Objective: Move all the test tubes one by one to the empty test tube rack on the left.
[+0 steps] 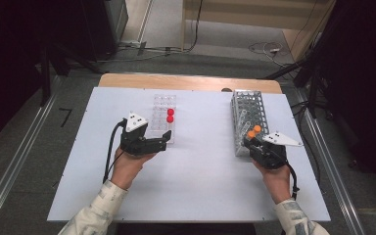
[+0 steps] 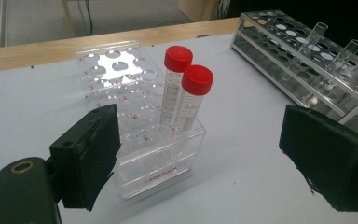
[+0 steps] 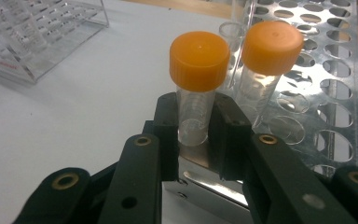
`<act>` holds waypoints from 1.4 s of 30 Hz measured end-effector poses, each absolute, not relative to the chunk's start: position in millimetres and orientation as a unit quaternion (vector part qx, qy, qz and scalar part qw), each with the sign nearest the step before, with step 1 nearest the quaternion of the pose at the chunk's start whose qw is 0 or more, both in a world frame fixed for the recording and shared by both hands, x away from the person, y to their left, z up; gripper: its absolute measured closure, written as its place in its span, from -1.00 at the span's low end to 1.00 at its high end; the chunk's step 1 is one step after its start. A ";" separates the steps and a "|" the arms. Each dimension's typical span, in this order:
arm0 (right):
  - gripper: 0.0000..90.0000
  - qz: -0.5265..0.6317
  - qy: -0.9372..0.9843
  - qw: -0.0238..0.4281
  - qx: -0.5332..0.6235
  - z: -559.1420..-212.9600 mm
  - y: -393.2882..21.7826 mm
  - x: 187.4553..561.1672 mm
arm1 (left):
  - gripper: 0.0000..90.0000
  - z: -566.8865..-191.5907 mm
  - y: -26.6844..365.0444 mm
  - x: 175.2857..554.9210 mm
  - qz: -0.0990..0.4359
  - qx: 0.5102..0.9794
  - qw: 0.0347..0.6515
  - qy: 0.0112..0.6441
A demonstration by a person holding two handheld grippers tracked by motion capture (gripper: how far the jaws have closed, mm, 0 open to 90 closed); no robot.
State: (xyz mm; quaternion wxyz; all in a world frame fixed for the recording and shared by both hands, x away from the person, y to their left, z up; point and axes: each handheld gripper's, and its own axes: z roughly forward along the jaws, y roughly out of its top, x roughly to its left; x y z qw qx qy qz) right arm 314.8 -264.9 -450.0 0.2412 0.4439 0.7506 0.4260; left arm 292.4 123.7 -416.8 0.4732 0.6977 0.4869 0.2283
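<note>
— Nearest the person, at six o'clock, what lies on the surface (image 1: 196, 191)?
— Bare white room. Beyond it, the right gripper (image 1: 252, 143) is clenched on an orange-capped tube (image 3: 198, 88) at the metal rack's (image 1: 263, 105) near end.
— And the left gripper (image 1: 162, 139)?
— Released, jaws wide, beside the clear rack (image 1: 163, 104).
— At twelve o'clock?
— Its own view shows two red-capped tubes (image 2: 182, 100) upright at that rack's near edge.
</note>
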 end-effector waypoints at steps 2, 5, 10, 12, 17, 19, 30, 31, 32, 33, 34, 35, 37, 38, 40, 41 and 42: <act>0.59 0.432 0.746 0.243 0.443 -446.3 -266.2 313.5 | -0.72 -416.8 123.6 292.3 0.228 0.698 0.473 0.487; 0.59 0.440 0.743 0.251 0.438 -438.7 -266.7 310.0 | -0.72 -416.7 123.3 292.2 0.228 0.698 0.473 0.487; 0.59 0.453 0.734 0.262 0.433 -425.9 -266.8 304.1 | -0.72 -416.5 122.9 291.9 0.229 0.696 0.475 0.487; 0.59 0.456 0.732 0.263 0.432 -421.9 -268.1 302.7 | -0.72 -416.3 122.8 291.7 0.228 0.697 0.475 0.487; 0.60 0.464 0.729 0.271 0.425 -412.1 -269.4 297.4 | -0.72 -415.9 122.6 291.4 0.228 0.698 0.475 0.485; 0.60 0.470 0.727 0.271 0.421 -408.2 -268.9 294.6 | -0.72 -415.7 122.5 291.3 0.228 0.697 0.476 0.486; 0.60 0.483 0.735 0.253 0.402 -403.9 -256.1 286.0 | -0.72 -413.6 119.5 289.1 0.227 0.698 0.480 0.481; 0.60 0.483 0.737 0.250 0.401 -404.8 -254.0 285.8 | -0.72 -413.6 119.5 289.1 0.226 0.698 0.480 0.481; 0.60 0.483 0.740 0.248 0.398 -405.7 -251.9 285.7 | -0.72 -413.5 119.4 289.0 0.226 0.698 0.480 0.481; 0.60 0.483 0.742 0.246 0.396 -406.9 -249.7 285.5 | -0.72 -413.5 119.4 288.9 0.226 0.698 0.480 0.481; 0.60 0.482 0.744 0.241 0.395 -408.1 -247.4 285.3 | -0.72 -413.5 119.4 288.8 0.226 0.698 0.480 0.480; 0.60 0.481 0.747 0.237 0.392 -409.9 -244.3 285.3 | -0.72 -413.4 119.1 288.6 0.226 0.699 0.479 0.480; 0.60 0.478 0.752 0.234 0.388 -412.4 -239.4 285.1 | -0.72 -413.3 118.5 288.3 0.225 0.699 0.480 0.479; 0.60 0.477 0.755 0.231 0.386 -413.5 -236.8 285.1 | -0.72 -413.1 118.1 288.1 0.225 0.700 0.481 0.478; 0.60 0.477 0.759 0.226 0.382 -415.2 -231.4 285.2 | -0.72 -412.7 117.2 287.6 0.225 0.700 0.481 0.477; 0.60 0.477 0.761 0.224 0.378 -415.9 -228.4 285.1 | -0.72 -412.6 116.7 287.4 0.224 0.700 0.482 0.477; 0.60 0.476 0.764 0.222 0.375 -416.8 -225.5 285.1 | -0.72 -412.5 116.1 287.1 0.223 0.701 0.482 0.476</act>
